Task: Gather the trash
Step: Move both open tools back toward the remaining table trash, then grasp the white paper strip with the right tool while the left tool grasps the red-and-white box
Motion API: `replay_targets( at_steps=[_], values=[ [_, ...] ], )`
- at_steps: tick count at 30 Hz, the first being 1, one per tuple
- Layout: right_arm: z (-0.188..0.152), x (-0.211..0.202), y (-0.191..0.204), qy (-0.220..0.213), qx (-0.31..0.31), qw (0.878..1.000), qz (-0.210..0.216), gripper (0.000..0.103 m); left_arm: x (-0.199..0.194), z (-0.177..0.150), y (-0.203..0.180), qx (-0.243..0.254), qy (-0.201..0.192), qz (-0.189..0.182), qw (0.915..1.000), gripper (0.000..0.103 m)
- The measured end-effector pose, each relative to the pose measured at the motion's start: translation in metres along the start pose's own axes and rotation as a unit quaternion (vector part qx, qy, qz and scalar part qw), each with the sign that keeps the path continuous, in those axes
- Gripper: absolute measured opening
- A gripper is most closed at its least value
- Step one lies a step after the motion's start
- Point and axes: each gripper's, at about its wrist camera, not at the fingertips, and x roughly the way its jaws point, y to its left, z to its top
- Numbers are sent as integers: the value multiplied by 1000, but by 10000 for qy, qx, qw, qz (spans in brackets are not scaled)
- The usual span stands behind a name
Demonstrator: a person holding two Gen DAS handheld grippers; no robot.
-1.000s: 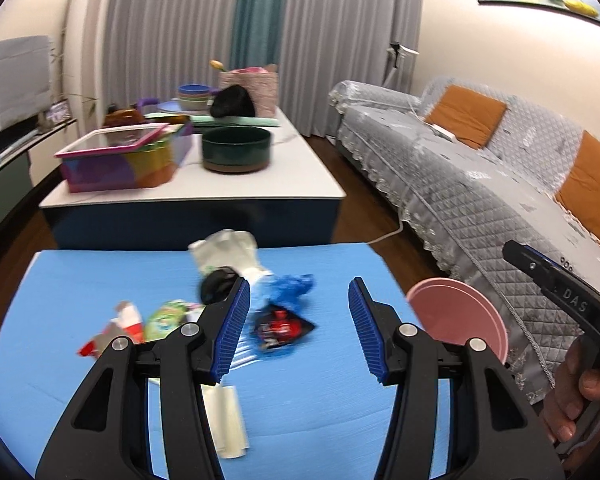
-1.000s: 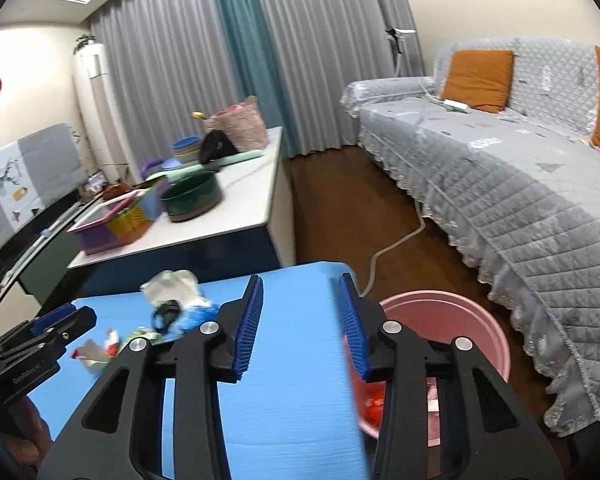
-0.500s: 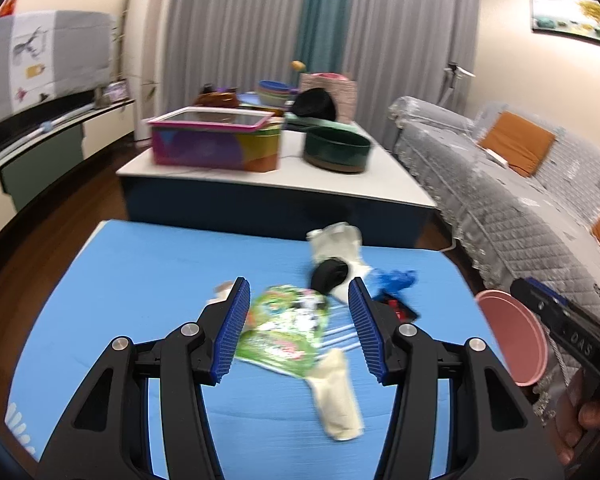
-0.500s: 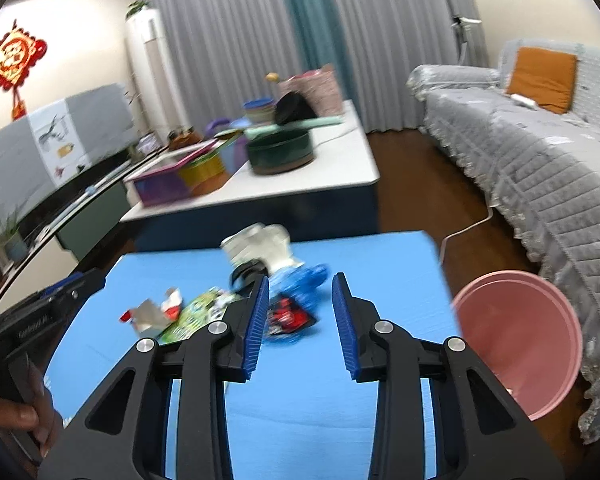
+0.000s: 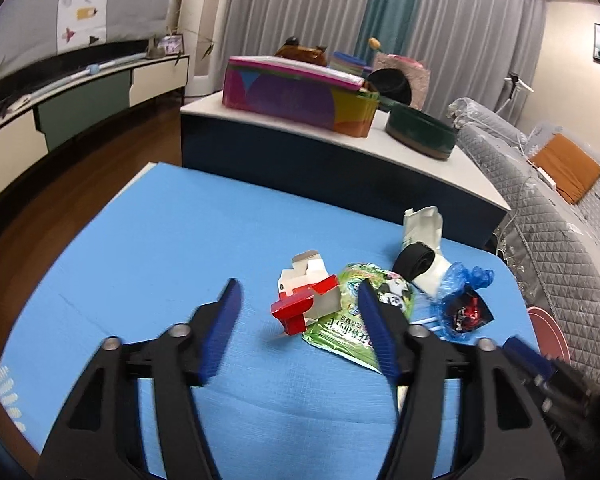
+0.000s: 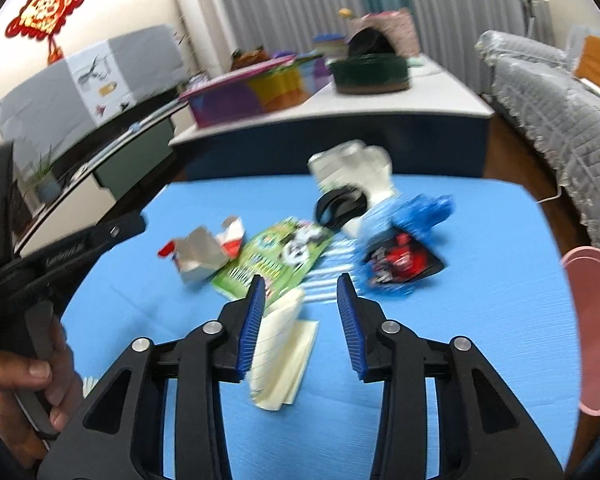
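At frame centre on the blue tabletop [image 5: 148,240], both grippers' jaws, just opening and empty, are approaching the overlapping trash pile [image 6: 300,240], risking snagging two pieces together.

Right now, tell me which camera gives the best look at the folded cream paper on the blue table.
The right wrist view. There the cream paper lies nearly whole on the blue table, though blurred, just ahead of the right gripper. In the left wrist view only a sliver shows, hidden behind the left gripper's fingers.
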Motion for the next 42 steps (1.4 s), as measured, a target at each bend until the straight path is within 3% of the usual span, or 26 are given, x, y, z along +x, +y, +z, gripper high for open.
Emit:
replay_targets(
  at_steps=[3, 14, 17, 21, 30, 33, 37, 42],
  values=[
    [-6, 13, 5, 162, -63, 9998, 48, 49, 12, -1, -1, -74, 72, -7, 9999, 70],
    [-17, 51, 0, 728, 5, 9973, 97, 49, 54, -6, -1, -288, 385, 169, 9987, 84],
    [-18, 56, -1, 815, 2, 9966, 122, 41, 66, -7, -1, -358, 519, 163, 9979, 84],
    [-17, 58, -6, 857, 26, 9963, 98, 13, 78, -8, -2, -429, 637, 214, 9968, 84],
    [-8, 48, -23, 629, 83, 9979, -130, 8, 97, -11, -6, -489, 873, 489, 9938, 84],
    [-6, 46, -29, 587, 149, 9980, -170, 8, 97, -10, -7, -477, 858, 529, 9938, 80],
    [-3, 41, -34, 506, 195, 9983, -199, 8, 96, -10, -11, -358, 885, 542, 9940, 55],
    [0, 33, -34, 388, 152, 9988, -247, 8, 89, -9, -14, -252, 784, 577, 9949, 55]
  ],
)
